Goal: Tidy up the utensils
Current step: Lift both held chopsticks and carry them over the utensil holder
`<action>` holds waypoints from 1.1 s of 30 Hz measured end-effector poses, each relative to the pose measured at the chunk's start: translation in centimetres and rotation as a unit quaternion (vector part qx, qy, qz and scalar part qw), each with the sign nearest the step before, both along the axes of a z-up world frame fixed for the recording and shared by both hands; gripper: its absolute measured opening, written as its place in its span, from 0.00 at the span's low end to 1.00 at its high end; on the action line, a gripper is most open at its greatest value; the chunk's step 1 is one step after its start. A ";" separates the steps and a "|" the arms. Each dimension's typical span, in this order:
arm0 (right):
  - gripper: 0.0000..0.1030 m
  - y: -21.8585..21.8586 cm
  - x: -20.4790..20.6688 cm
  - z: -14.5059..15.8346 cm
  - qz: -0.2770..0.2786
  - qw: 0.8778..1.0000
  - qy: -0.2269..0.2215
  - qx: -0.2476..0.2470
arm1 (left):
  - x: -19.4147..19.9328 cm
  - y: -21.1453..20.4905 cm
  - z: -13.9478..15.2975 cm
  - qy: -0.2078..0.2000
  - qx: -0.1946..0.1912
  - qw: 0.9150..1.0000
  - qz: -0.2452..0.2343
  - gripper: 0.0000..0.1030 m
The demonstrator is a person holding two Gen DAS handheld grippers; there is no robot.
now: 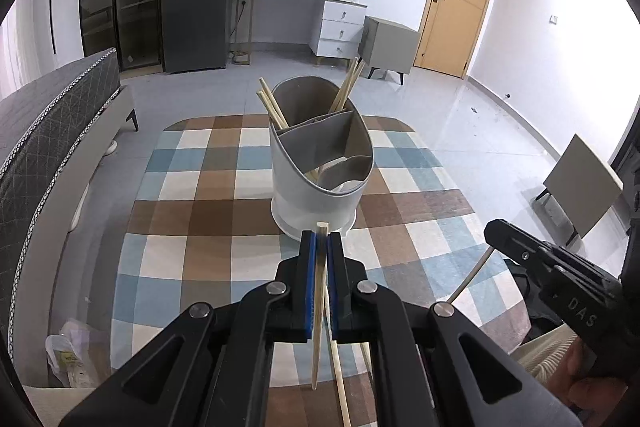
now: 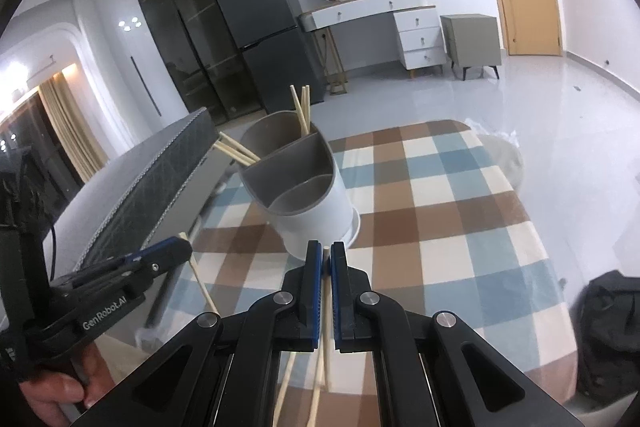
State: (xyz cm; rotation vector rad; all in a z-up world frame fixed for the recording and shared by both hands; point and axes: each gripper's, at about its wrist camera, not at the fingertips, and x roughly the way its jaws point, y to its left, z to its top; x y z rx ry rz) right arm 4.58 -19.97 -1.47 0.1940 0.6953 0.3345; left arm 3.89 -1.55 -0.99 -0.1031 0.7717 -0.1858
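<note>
A white utensil holder [image 1: 320, 163] with grey dividers stands on the checked tablecloth [image 1: 192, 211]; it also shows in the right wrist view [image 2: 308, 195]. Several wooden chopsticks [image 1: 346, 87] lean in its back compartment. My left gripper [image 1: 321, 239] is shut on a chopstick [image 1: 319, 307] held upright just in front of the holder. My right gripper [image 2: 326, 253] is shut on another chopstick [image 2: 327, 307], also just in front of the holder. Each gripper shows in the other's view, left [image 2: 176, 251] and right [image 1: 496, 231]. More chopsticks [image 1: 340, 379] lie on the table under the grippers.
A grey bed [image 1: 52, 131] runs along the table's left side. A plastic bag [image 1: 68, 351] lies at the left near corner. A small folding table [image 1: 580, 187] stands on the right. A dark bag [image 2: 608, 327] sits by the table's right edge.
</note>
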 end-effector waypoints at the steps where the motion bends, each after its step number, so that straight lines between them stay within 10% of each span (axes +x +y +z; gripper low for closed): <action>1: 0.03 0.0 -0.1 0.1 -0.002 1.000 -0.001 -0.001 | -0.1 0.0 0.1 -0.002 -0.001 1.000 0.000 0.01; 33: 0.03 2.0 -0.5 7.4 0.015 0.996 -0.083 0.002 | 1.0 0.8 8.5 -0.019 -0.028 0.999 -0.023 0.01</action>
